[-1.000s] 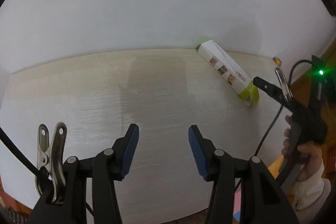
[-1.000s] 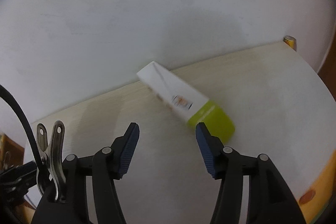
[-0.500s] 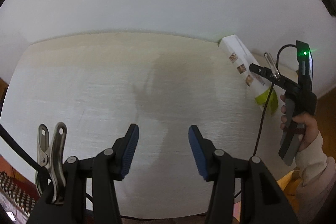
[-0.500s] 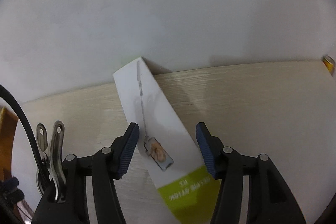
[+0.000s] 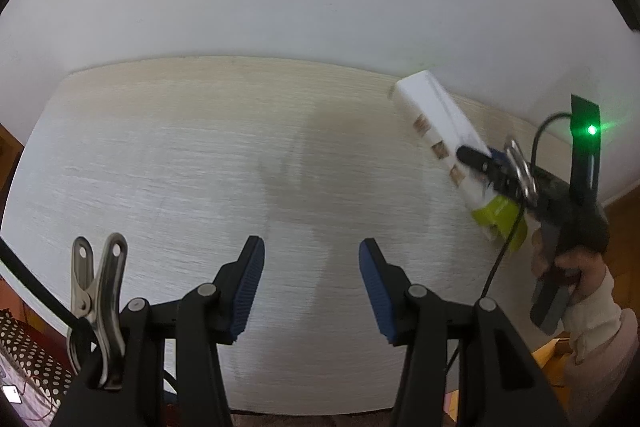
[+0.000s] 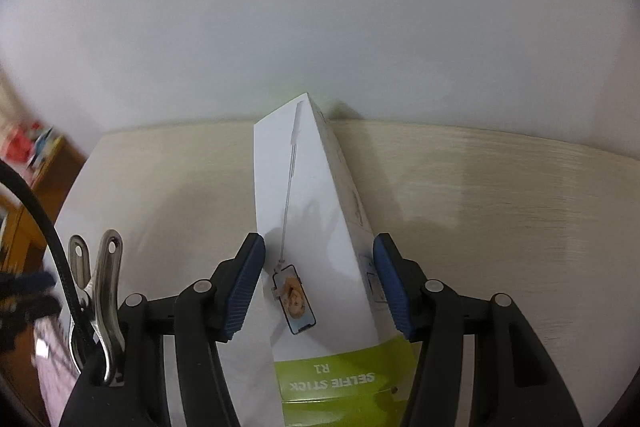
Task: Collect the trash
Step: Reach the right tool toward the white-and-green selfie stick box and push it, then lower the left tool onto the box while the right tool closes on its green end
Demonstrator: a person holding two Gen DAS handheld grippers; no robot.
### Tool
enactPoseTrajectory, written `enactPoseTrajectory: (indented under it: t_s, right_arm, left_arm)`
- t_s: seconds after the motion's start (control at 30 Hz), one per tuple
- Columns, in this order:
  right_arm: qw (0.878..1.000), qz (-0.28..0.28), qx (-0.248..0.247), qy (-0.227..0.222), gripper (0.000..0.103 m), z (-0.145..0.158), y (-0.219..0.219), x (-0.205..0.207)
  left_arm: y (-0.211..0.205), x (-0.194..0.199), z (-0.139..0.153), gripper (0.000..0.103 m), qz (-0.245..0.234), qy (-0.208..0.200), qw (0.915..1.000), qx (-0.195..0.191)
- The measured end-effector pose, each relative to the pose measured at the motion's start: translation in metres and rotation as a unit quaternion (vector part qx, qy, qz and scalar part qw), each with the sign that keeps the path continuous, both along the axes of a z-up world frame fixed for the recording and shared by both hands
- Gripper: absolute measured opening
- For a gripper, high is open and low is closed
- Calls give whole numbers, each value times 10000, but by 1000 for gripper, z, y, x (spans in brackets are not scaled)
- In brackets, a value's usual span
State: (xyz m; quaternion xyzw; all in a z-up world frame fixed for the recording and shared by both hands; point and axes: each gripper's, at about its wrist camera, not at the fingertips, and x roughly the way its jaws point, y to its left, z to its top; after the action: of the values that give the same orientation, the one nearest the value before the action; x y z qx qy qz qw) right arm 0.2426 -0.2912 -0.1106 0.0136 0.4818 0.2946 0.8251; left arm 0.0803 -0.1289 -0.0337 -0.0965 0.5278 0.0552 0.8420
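**Right jaws straddle the box, lengthwise line running straight ahead**

The right gripper point(image 6: 319, 281) stands wide, its blue pads point(image 6: 244, 283) on either side of the selfie-stick box point(image 6: 308, 227) and, as far as the right wrist view shows, just short of pressing on it. The box lies flat on the pale wooden table point(image 6: 500, 195), its long axis running away from the gripper toward the white wall point(image 6: 320, 7), green end nearest the wrist. I judge the coming move to be a squeeze across the short width — the alignment already suits it.

The left gripper point(image 5: 311, 285) is half open, holding nothing, over bare table well to the left of the box point(image 5: 440, 131); the right hand point(image 5: 568, 259) is plainly the nearer.

Only the left wrist view shows the box's far corner touching the wall — and the photo-printed side face.
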Motion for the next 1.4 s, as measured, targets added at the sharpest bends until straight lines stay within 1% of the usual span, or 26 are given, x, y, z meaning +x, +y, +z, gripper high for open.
enactPoseTrajectory:
  t_s: [0.17, 0.27, 0.3, 0.4, 0.43, 0.47, 0.5, 0.53, 0.6, 0.73, 0.77, 0.83, 0.93, 0.97, 1.0, 1.1, 1.2, 1.27, 1.33, 1.4]
  right_arm:
    - [9966, 819, 91, 63, 57, -1, 19, -19]
    - [9897, 1358, 316, 323, 57, -4, 29, -32]
    - [9867, 1562, 330, 321, 57, -4, 33, -40]
    - [9807, 1913, 288, 290, 57, -3, 40, -52]
    - [9797, 1970, 249, 284, 57, -3, 43, -38]
    - [9802, 1954, 192, 249, 57, -2, 44, -41]
    - [9822, 1869, 109, 162, 57, -5, 45, -44]
    - [9844, 1759, 32, 69, 57, -4, 57, -45]
    - [9881, 1535, -39, -48, 58, 3, 53, -50]
    - [9945, 1039, -10, -150, 58, 31, 43, -63]
    - [9970, 772, -75, -57, 58, 35, 39, -63]
    - [9986, 109, -261, 454, 58, 35, 31, -61]
    - [9944, -528, -14, 912, 58, 37, 15, -70]
    - [9935, -630, 32, 950, 58, 40, 12, -75]
    - [9927, -722, 19, 969, 58, 40, 6, -78]
    - [9877, -1144, -218, 1039, 58, 43, 7, -94]
    - [9785, -1542, -209, 1355, 58, 36, 10, -104]
    - [9750, -1642, -137, 1493, 58, 29, 9, -107]
    - [9728, -1681, -173, 1583, 58, 23, 12, -108]
    - [9718, -1718, -160, 1605, 58, 17, 14, -112]
  left_arm:
    - [6, -2, 0, 52, 55, 38, 10000, -14]
    - [9, -2, -1, 52, 101, 45, 9999, -20]
    - [10, -2, -1, 52, 112, 49, 9999, -19]
    - [14, -1, -2, 52, 104, 69, 9999, -14]
    - [15, 0, -2, 52, 91, 72, 9999, -22]
    - [16, 1, -2, 52, 68, 61, 10000, -32]
    - [17, 3, -2, 52, 42, 49, 10000, -34]
    - [18, 6, 0, 52, 0, 22, 10000, -26]
    - [17, 11, 1, 52, -66, -21, 10000, 9]
    - [15, 24, 3, 52, -225, -79, 9996, 182]
    - [14, 28, 3, 55, -275, -95, 9992, 262]
    - [12, 36, 2, 56, -347, -105, 9988, 326]
    - [12, 45, 0, 59, -469, -113, 9986, 212]
    - [11, 48, 0, 60, -509, -124, 9984, 191]
    - [9, 51, -1, 61, -549, -142, 9982, 173]
    - [8, 62, -2, 62, -628, -154, 9978, 130]
    - [10, 74, -12, 62, -636, -91, 9979, 40]
    - [9, 77, -18, 62, -687, -22, 9976, -67]
    - [5, 80, -22, 62, -759, 45, 9970, -134]
    - [3, 85, -26, 63, -841, 142, 9963, -141]
